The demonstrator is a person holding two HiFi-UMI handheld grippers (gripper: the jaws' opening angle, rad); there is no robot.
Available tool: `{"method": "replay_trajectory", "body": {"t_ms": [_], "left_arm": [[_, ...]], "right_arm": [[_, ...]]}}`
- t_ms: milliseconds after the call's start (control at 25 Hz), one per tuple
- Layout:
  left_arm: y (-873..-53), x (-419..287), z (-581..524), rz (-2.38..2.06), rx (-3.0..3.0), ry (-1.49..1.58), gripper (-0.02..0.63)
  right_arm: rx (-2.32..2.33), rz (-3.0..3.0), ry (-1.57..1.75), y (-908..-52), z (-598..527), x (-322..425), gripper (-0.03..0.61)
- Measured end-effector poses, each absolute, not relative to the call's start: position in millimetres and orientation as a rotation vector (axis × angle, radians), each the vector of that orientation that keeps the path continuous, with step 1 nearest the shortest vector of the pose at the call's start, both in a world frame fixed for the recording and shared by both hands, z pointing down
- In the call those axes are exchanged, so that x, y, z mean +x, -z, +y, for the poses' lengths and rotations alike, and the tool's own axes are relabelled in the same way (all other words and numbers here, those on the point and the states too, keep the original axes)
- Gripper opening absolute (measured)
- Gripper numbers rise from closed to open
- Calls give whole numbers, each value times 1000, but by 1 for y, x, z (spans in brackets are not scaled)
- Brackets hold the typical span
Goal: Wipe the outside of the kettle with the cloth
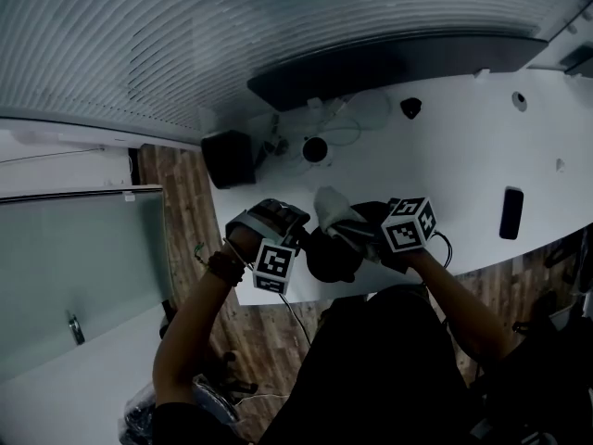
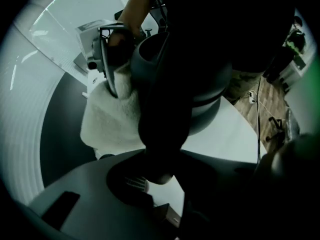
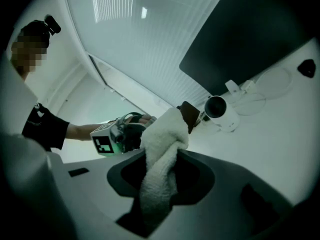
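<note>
Over the near edge of the worktop (image 1: 482, 146), both grippers meet at the dark kettle (image 1: 332, 258). L gripper (image 2: 159, 176): jaws closed on a dark part of the kettle, prob. the handle, w/ the grey body just beyond. R gripper (image 3: 159, 184): jaws clamped on the white cloth (image 3: 162, 144), which bunches up out of them and is pressed vs. the kettle's upper side. A small white camera (image 3: 219, 109) and a dark monitor (image 1: 389, 63) sit well back on the worktop.
</note>
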State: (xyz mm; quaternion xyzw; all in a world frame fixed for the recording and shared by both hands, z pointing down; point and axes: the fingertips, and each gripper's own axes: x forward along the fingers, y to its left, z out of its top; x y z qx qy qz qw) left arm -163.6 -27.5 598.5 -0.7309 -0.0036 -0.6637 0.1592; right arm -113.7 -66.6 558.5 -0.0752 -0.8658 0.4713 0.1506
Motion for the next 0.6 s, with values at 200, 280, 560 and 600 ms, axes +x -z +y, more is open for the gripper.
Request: {"method": "replay_trajectory", "body": {"t_ms": [200,280,560,600], "left_arm": [[-598,-155,-34,-86,-2072,1879,132],[-599,-154,-35,-106,-2068,1872,132],[-599,-149,-37,-159,-2030,1856,132],[-600,-149,-37,-166,-2030,1856,132]], "right_arm": [[-61,-2407,-1577,-601,-87,-109,115],[-12,-2350,-1622,-627,-90,-108,115],[109,-2241,-1589,-689,-94,-94,115],[98,-2250,-1585,-687,-95,-92,115]]}}
